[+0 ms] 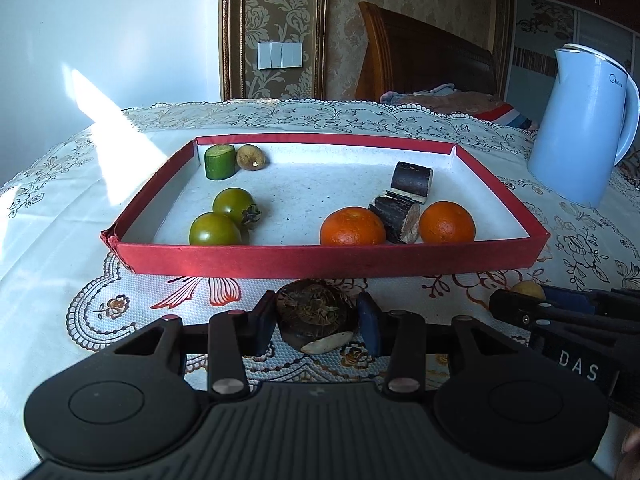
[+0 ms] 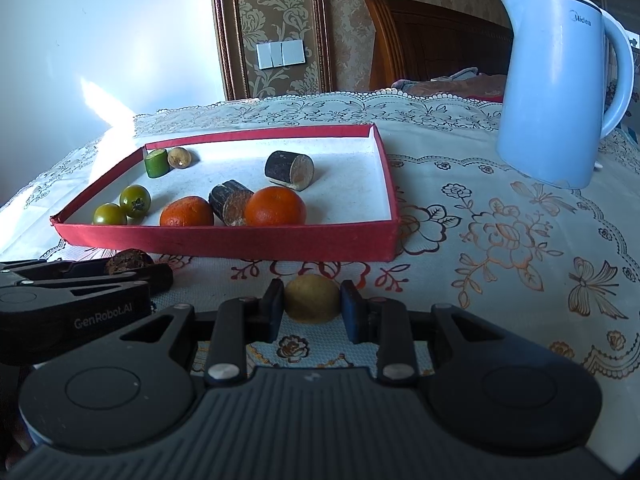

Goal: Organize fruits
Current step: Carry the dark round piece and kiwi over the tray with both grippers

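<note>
A red-walled tray (image 1: 320,262) (image 2: 224,240) holds two green tomatoes (image 1: 216,229), two oranges (image 1: 352,227), two dark sugarcane pieces (image 1: 412,178), a green cucumber piece (image 1: 219,161) and a small brown fruit (image 1: 250,157). My left gripper (image 1: 316,318) is shut on a dark brown rough fruit (image 1: 316,312) just in front of the tray's near wall; it also shows in the right wrist view (image 2: 128,262). My right gripper (image 2: 312,306) is shut on a small yellow-brown round fruit (image 2: 312,298), which also shows in the left wrist view (image 1: 528,290).
A light blue kettle (image 1: 580,128) (image 2: 560,92) stands to the right of the tray on the patterned lace tablecloth (image 2: 500,240). A wooden headboard (image 1: 420,60) and wallpapered wall lie behind the table.
</note>
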### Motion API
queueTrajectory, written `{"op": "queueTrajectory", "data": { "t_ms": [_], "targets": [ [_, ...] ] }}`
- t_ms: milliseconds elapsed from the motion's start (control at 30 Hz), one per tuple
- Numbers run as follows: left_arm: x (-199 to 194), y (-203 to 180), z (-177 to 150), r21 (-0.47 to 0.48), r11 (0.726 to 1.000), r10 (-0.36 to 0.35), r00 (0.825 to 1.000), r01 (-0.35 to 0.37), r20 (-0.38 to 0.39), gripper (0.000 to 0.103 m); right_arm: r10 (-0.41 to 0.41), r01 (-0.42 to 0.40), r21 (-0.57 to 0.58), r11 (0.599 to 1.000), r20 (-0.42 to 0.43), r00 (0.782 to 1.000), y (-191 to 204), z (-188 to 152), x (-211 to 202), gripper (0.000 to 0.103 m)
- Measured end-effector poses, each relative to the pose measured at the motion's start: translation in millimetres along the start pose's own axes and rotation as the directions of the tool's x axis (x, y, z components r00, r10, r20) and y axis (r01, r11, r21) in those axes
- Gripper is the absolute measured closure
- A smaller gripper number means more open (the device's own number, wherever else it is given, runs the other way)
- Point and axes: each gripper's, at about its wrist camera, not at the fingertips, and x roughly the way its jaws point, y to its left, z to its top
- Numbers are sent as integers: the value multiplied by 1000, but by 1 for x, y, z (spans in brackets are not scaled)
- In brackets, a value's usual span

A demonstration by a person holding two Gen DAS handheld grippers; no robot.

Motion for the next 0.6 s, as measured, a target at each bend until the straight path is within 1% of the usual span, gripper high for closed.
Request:
{"op": "queueTrajectory", "data": {
  "t_ms": [167, 400, 600],
  "targets": [
    [-9, 15, -4, -26, 1000, 4, 1000, -3, 7, 61, 7, -7, -16, 1000, 19, 1000, 2, 0, -4, 74],
    [-22, 22, -8, -2, 1000, 10, 999, -10, 46, 61, 36, -33, -57, 998, 50, 998, 10, -2, -13, 74],
    [-24, 29, -8, -20, 1000, 11, 998, -10, 54, 61, 60, -53, -91, 994, 76, 995, 15, -3, -19, 74]
  ]
}}
